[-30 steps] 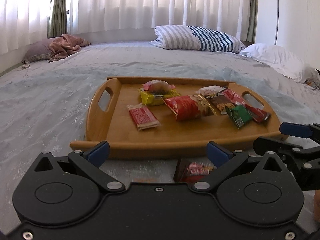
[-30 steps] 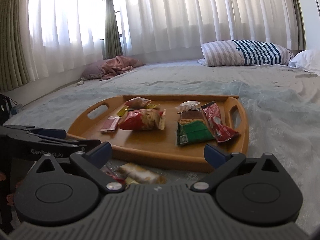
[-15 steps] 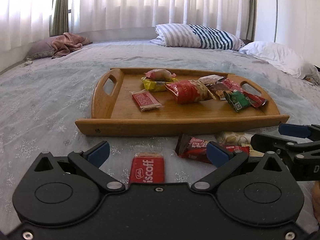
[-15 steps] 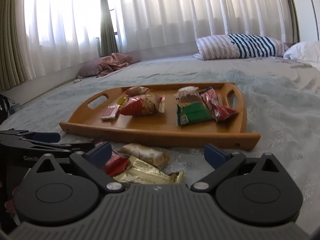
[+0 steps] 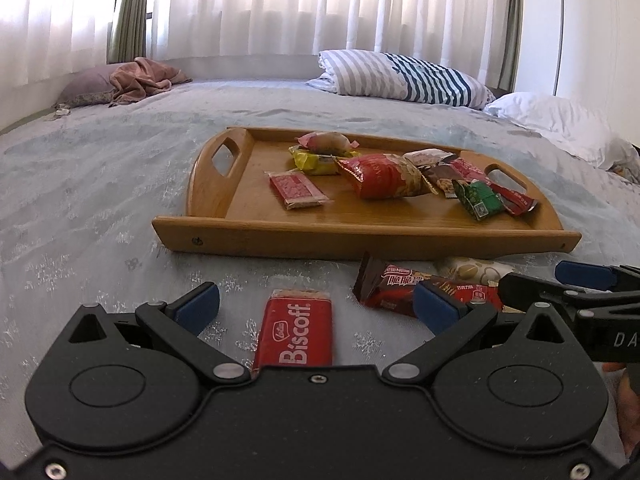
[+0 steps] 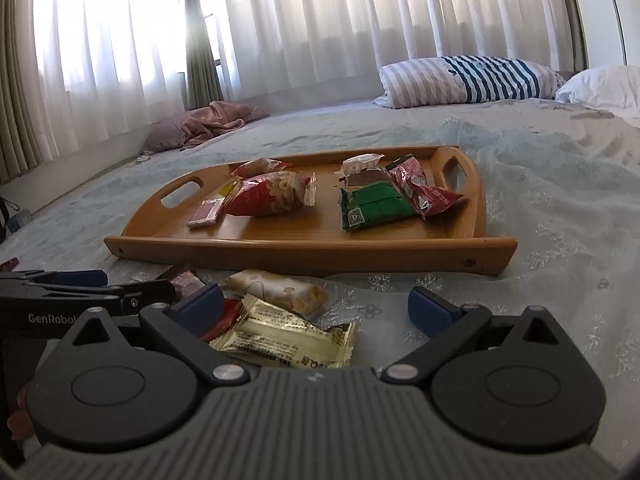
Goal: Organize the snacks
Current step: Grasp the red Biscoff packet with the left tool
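On the bed [image 5: 100, 184], just before the wooden tray [image 5: 360, 236] that is already being filled, the left hand-held gripper [image 5: 316, 306] is being held released astride the Biscoff packet [image 5: 298, 330] (presumably for pickup), while the right hand-held gripper [image 6: 316, 306] is being kept equally spread over the gold wrapper [image 6: 288, 338].

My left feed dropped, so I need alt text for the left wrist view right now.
The open left hand-held gripper hovers low over a red Biscoff packet on the pale bedspread, in front of a wooden tray holding several snacks. Two more wrapped snacks lie by the tray's front rim, with the right hand-held gripper at the right edge.
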Available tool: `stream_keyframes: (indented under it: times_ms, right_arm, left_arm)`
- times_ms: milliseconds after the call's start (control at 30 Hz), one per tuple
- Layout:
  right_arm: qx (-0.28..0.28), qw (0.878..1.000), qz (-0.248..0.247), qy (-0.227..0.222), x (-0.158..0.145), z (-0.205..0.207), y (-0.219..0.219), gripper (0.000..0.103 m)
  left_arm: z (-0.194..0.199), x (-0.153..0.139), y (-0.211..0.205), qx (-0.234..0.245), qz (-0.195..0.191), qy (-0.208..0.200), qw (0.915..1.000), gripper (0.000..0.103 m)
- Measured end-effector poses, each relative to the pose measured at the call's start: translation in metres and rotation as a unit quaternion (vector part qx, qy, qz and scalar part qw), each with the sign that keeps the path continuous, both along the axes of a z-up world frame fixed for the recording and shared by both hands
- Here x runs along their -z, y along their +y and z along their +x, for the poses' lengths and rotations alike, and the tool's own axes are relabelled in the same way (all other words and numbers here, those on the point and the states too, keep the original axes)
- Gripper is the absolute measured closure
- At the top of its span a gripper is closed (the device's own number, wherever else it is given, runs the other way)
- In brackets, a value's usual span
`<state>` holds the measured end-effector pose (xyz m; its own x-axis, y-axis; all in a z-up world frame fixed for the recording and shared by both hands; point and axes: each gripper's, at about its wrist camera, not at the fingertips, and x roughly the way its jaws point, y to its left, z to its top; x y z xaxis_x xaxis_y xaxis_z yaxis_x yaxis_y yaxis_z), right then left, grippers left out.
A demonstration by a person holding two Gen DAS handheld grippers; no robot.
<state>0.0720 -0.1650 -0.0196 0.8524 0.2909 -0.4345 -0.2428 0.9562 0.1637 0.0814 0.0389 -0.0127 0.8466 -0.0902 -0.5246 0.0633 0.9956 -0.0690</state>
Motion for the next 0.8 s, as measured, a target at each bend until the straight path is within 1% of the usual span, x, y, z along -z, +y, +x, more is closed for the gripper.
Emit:
stream_keyframes:
  times_ms: [67, 133, 200, 267, 433, 467, 533, 633, 767, 800]
  right_arm:
    - [-0.006, 1.000, -0.007, -0.012, 0.000, -0.003, 0.003, 0.000]
    - [-0.006, 1.000, -0.014, -0.020, 0.000, -0.006, 0.006, 0.003]
    - [-0.006, 1.000, -0.021, -0.022, 0.000, -0.007, 0.007, 0.007]
    - [-0.008, 1.000, -0.022, -0.020, 0.000, -0.006, 0.008, 0.008]
    - [-0.008, 1.000, -0.024, -0.014, -0.002, -0.007, 0.008, 0.012]
    - [-0.010, 0.999, -0.027, -0.017, -0.003, -0.008, 0.008, 0.012]
    - [-0.015, 0.999, -0.033, -0.020, -0.004, -0.011, 0.010, 0.012]
    - [-0.030, 0.998, -0.050, -0.013, -0.002, -0.016, 0.016, 0.013]
    - [-0.040, 0.996, -0.077, -0.025, 0.001, -0.024, 0.024, 0.016]
    - [-0.040, 0.995, -0.082, -0.027, 0.002, -0.025, 0.025, 0.017]
  left_arm:
    - [0.001, 0.000, 0.002, -0.001, -0.006, 0.003, 1.0000, 0.000]
    - [0.001, 0.001, 0.002, -0.002, -0.007, 0.002, 1.0000, 0.000]
    - [0.002, 0.002, 0.001, -0.009, 0.002, 0.005, 0.9999, 0.000]
    - [0.003, 0.002, -0.003, -0.010, 0.012, 0.009, 0.9998, 0.001]
    - [0.001, 0.002, -0.008, -0.003, 0.025, 0.014, 0.9996, 0.011]
    - [0.000, 0.002, -0.008, -0.002, 0.024, 0.016, 0.9996, 0.011]
    - [-0.004, 0.001, -0.007, 0.002, 0.016, 0.017, 0.9997, 0.016]
    - [-0.011, 0.000, -0.006, 0.009, 0.010, 0.018, 0.9997, 0.023]
    - [-0.022, 0.002, -0.009, 0.019, 0.018, 0.011, 0.9996, 0.029]
    - [-0.026, 0.002, -0.009, 0.021, 0.018, 0.009, 0.9996, 0.033]
